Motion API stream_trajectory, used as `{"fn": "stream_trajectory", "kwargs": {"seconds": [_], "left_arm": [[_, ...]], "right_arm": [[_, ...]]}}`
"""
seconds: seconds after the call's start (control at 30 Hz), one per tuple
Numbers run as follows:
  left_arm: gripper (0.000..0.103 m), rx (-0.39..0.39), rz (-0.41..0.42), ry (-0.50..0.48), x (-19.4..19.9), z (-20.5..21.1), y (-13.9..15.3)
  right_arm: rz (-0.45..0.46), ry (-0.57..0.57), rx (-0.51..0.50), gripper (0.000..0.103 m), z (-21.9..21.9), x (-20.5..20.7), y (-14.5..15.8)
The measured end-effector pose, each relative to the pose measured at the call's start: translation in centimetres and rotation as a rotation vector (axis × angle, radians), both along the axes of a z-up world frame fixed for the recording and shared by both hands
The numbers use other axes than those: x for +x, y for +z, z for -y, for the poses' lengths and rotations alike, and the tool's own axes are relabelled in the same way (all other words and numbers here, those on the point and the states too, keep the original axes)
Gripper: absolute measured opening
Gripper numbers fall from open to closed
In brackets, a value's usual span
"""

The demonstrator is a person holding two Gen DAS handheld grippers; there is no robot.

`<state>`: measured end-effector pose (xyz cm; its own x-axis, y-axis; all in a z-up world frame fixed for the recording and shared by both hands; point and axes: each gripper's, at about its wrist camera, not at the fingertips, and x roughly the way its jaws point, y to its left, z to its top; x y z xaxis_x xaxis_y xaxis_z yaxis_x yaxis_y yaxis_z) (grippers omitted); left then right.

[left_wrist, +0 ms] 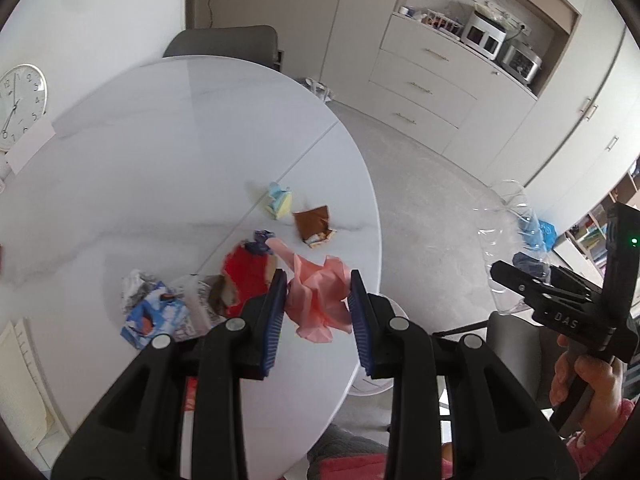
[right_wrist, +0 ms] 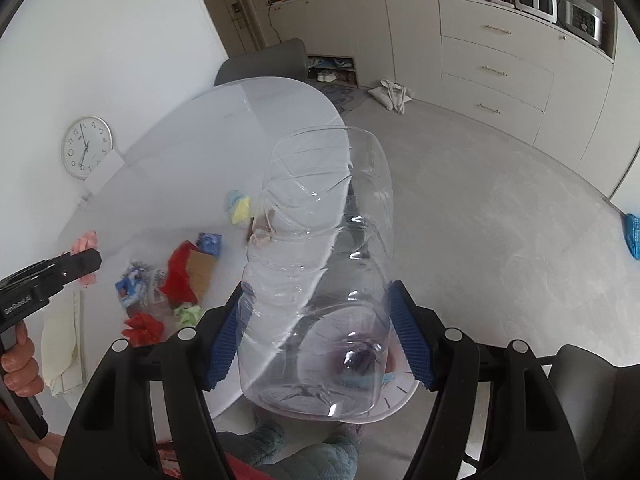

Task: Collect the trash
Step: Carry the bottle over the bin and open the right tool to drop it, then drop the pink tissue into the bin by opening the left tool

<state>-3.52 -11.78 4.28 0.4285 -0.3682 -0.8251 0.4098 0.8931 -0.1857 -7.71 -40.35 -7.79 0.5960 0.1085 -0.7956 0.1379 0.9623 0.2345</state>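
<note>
My left gripper (left_wrist: 318,314) is shut on a crumpled pink paper (left_wrist: 316,294), held above the near edge of the round white table (left_wrist: 160,152). Loose trash lies on the table: a yellow-and-blue paper wad (left_wrist: 279,201), a brown wrapper (left_wrist: 314,226), a red wrapper (left_wrist: 246,276) and a blue-and-white wrapper (left_wrist: 154,314). My right gripper (right_wrist: 318,344) is shut on a large clear plastic bottle (right_wrist: 320,240), out past the table's right edge. The left wrist view shows that gripper (left_wrist: 532,284) and bottle (left_wrist: 506,236) at far right. The left gripper (right_wrist: 86,264) and pink paper (right_wrist: 84,242) appear in the right wrist view.
A grey chair (left_wrist: 224,46) stands behind the table. Cabinets with drawers (left_wrist: 424,88) and appliances (left_wrist: 484,34) line the far wall. A clock (right_wrist: 86,148) leans at the table's left. A cloth bag (right_wrist: 394,94) and a blue item (right_wrist: 634,236) lie on the floor. Papers (left_wrist: 20,380) lie at the table's near left.
</note>
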Motion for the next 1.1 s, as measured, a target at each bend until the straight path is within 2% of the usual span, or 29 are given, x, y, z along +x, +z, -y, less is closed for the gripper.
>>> {"fn": "stream_trajectory", "kwargs": {"seconds": [0.2,0.43,0.63,0.67,0.7,0.73,0.87,1.0,1.1], "left_arm": [[0.031,0.037,-0.011,-0.03,-2.0,3.7,-1.1],[0.031,0.072,-0.015,-0.013,-2.8,5.7,-1.6],[0.031,0.108,-0.017,-0.049,-3.4,7.8,-2.2],[0.031,0.11,-0.022,-0.054,-3.4,8.1,-2.4],[0.031,0.112,-0.029,-0.058,-3.4,8.4,-2.6],[0.031,0.115,-0.036,-0.062,-3.4,8.7,-2.8],[0.031,0.108,-0.066,-0.071,-3.2,9.6,-3.6],[0.031,0.105,-0.092,-0.091,-3.0,10.8,-4.6],[0.031,0.109,-0.105,-0.132,-3.0,12.2,-5.7]], "right_arm": [[-0.057,0.021,-0.028,0.07,2.1,-0.2,-5.1],[-0.162,0.103,-0.027,0.07,1.6,0.6,-14.3],[-0.282,0.144,0.008,0.072,0.8,1.5,-22.4],[-0.304,0.151,0.017,0.072,0.7,1.6,-23.4],[-0.328,0.159,0.025,0.077,0.5,1.5,-24.4],[-0.338,0.158,0.022,0.083,0.6,1.4,-24.8],[-0.336,0.149,0.034,0.092,1.3,0.8,-24.6],[-0.301,0.117,0.04,0.092,2.8,0.5,-22.0],[-0.26,0.087,-0.01,0.093,3.7,-0.2,-18.6]]}}
